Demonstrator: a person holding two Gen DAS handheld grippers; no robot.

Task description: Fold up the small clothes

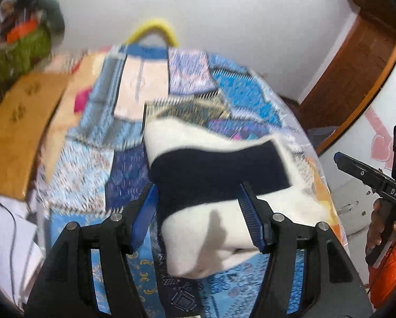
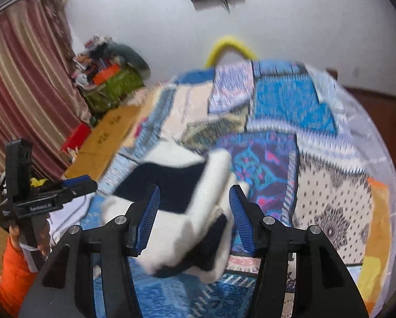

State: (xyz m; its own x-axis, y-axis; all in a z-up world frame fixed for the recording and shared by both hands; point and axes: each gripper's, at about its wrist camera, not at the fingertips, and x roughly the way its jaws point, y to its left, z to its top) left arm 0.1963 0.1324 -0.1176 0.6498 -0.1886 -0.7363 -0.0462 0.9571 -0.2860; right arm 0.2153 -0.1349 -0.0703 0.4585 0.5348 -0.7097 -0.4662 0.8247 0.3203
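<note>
A folded white garment with a wide dark navy band [image 1: 219, 175] [image 2: 171, 188] lies on the patchwork quilt [image 1: 240, 92] [image 2: 285, 100] that covers the bed. My left gripper [image 1: 198, 188] hovers over it, its blue pads wide apart and clear of the cloth. My right gripper [image 2: 194, 189] hangs above the garment's other side, jaws also apart, nothing pressed between them. Each gripper shows in the other's view: the right one [image 1: 342, 160] at the right edge, the left one [image 2: 86, 181] at the left edge, each held by a hand. The pictures are motion-blurred.
A flat cardboard box [image 1: 17, 132] [image 2: 105, 137] lies beside the bed on the left, with a green bag of clutter [image 1: 20, 53] [image 2: 113, 84] behind it. A yellow arched bar [image 1: 153, 30] stands at the bed's far end. A wooden door [image 1: 357, 79] is at right, a striped curtain [image 2: 20, 92] at left.
</note>
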